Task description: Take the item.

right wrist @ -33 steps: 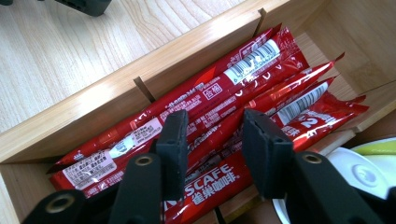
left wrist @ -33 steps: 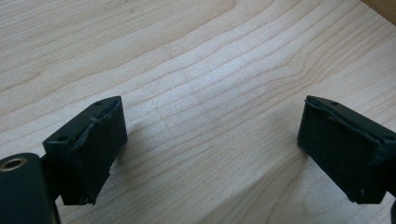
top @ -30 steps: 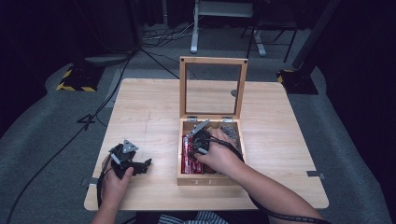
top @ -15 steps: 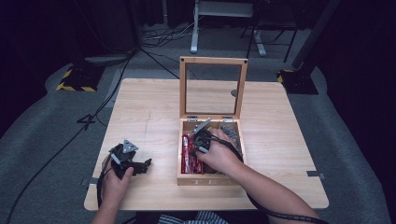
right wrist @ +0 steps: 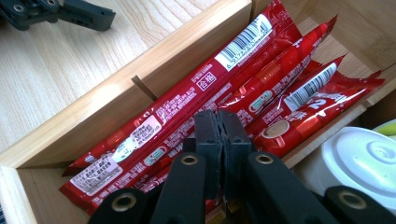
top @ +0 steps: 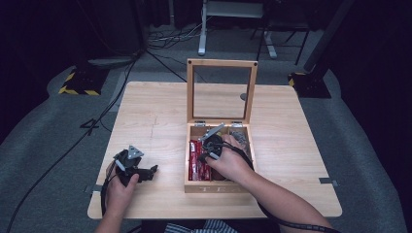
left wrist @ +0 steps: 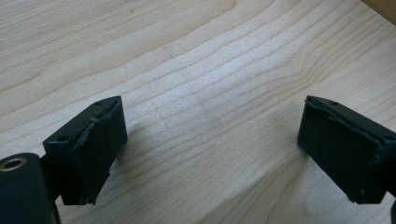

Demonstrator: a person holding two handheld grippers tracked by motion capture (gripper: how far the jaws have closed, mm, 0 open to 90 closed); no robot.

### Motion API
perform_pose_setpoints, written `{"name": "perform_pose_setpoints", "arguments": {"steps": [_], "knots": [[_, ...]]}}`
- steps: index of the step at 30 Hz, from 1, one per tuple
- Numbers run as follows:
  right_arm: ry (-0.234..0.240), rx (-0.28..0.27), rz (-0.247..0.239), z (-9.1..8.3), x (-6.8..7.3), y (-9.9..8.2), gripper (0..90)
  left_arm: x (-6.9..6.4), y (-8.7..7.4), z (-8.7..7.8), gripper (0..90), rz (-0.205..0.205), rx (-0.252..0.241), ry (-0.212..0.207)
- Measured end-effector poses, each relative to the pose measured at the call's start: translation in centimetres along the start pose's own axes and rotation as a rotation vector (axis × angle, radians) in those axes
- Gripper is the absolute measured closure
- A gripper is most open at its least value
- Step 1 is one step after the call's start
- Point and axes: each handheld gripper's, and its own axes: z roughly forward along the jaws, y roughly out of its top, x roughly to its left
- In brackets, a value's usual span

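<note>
An open wooden box stands on the table with its framed lid raised. Several long red stick packets lie in its left compartment. My right gripper reaches down into that compartment. In the right gripper view its jaws are pressed together just above the red packets, and nothing shows between them. My left gripper rests on the bare tabletop left of the box. In its own view it is open, with only wood grain between the pads.
The box's other compartments hold dark grey items and white round capsules. The box wall stands between the packets and my left gripper. Cables trail off the table's near edge.
</note>
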Motion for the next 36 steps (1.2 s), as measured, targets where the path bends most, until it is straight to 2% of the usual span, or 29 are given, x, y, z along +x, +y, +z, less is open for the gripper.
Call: {"name": "perform_pose_setpoints", "arguments": {"steps": [4, 19, 24, 25, 27, 29, 31, 36], "knots": [[0.018, -0.025, 0.019, -0.4, -0.3, -0.1, 88.7, 0.0, 0.0, 0.0, 8.4, -0.001, -0.001, 0.0], [0.093, -0.122, 0.012, -2.4, 0.1, -0.2, 88.7, 0.0, 0.0, 0.0, 8.4, -0.001, -0.001, 0.001], [0.146, -0.192, 0.005, -3.6, 0.0, -0.5, 88.6, 0.0, 0.0, 0.0, 8.4, 0.0, -0.001, 0.0], [0.146, -0.192, 0.005, -3.6, 0.0, -0.5, 88.6, 0.0, 0.0, 0.0, 8.4, 0.0, 0.0, 0.0], [0.163, -0.251, -0.003, -4.6, -0.1, -0.8, 88.6, 0.0, 0.0, 0.0, 8.4, 0.0, 0.0, 0.0], [0.167, -0.288, -0.008, -5.5, -0.2, -1.0, 88.6, 0.0, 0.0, 0.0, 8.4, 0.0, -0.002, 0.001], [0.169, -0.302, -0.012, -5.9, -0.2, -1.1, 88.6, 0.0, 0.0, 0.0, 8.4, 0.0, 0.0, 0.0], [0.169, -0.363, -0.017, -8.4, -0.6, -1.7, 88.6, 0.0, 0.0, 0.0, 8.4, 0.0, 0.0, 0.0]]}}
